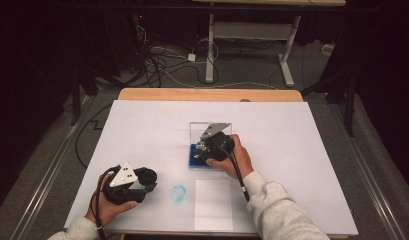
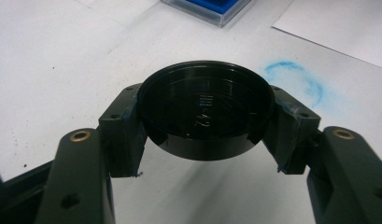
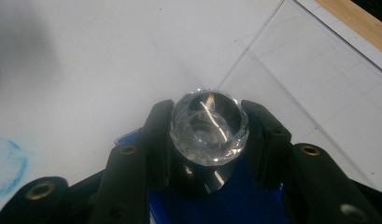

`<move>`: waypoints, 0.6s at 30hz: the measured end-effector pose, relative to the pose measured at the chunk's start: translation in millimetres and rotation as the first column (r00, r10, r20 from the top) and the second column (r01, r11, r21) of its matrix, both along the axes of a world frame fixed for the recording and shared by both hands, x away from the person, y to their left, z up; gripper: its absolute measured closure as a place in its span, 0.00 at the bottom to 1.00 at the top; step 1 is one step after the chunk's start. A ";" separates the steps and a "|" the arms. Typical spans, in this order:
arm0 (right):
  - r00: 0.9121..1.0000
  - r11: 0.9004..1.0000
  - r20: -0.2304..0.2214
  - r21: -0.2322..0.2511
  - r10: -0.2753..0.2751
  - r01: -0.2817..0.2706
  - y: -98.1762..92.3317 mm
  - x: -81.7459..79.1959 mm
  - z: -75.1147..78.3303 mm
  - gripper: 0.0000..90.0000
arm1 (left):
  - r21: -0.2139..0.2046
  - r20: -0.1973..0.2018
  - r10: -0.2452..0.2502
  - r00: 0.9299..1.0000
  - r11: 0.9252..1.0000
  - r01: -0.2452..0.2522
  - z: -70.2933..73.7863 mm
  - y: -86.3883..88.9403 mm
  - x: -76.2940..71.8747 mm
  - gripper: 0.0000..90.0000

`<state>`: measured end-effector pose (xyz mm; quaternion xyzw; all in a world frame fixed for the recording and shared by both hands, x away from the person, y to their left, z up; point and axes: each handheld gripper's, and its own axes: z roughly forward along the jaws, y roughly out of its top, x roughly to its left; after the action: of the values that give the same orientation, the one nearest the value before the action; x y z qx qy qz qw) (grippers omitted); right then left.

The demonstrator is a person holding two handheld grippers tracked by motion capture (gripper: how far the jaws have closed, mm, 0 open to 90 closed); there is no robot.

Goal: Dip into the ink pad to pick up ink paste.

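Note:
A flat black round cap [image 2: 207, 109] sits clamped between the pads of my left gripper [image 2: 205, 122], held just above the white table top. In the high view that left gripper [image 1: 144, 179] is near the front left of the table. My right gripper [image 1: 203, 151] is at the table's middle, over a case with a blue base [image 1: 193, 161] and a raised clear lid [image 1: 197, 131]. Its jaws are shut on a faceted clear glass knob [image 3: 209, 125] that tops a black round body [image 3: 193, 179] above the blue base [image 3: 226, 207].
A smudged blue ring mark [image 1: 178, 194] stains the white table cover [image 1: 142, 125] between the hands. A white sheet of paper [image 1: 213, 204] lies by the front edge. The clear lid panel [image 3: 314, 79] stands to the right of the knob.

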<state>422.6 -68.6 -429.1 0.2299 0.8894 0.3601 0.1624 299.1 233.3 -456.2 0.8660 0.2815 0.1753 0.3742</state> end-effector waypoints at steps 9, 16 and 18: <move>1.000 1.000 0.007 -0.020 0.009 -0.009 1.7 -1.8 0.3 0.63 | -0.002 -0.002 -0.007 1.000 1.000 0.007 -0.2 -0.6 -0.3 0.41; 1.000 1.000 -0.015 -0.022 0.014 -0.015 0.4 0.0 1.4 0.63 | -0.004 0.001 -0.007 1.000 1.000 0.007 0.2 -0.7 -0.6 0.41; 1.000 1.000 -0.019 -0.024 0.019 -0.020 0.7 1.4 1.5 0.63 | -0.004 0.002 -0.006 1.000 1.000 0.006 0.5 -1.0 -0.9 0.41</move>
<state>424.0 -67.9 -427.6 0.2227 0.8973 0.3489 0.1532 298.2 232.2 -455.7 0.8659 0.2791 0.1745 0.3768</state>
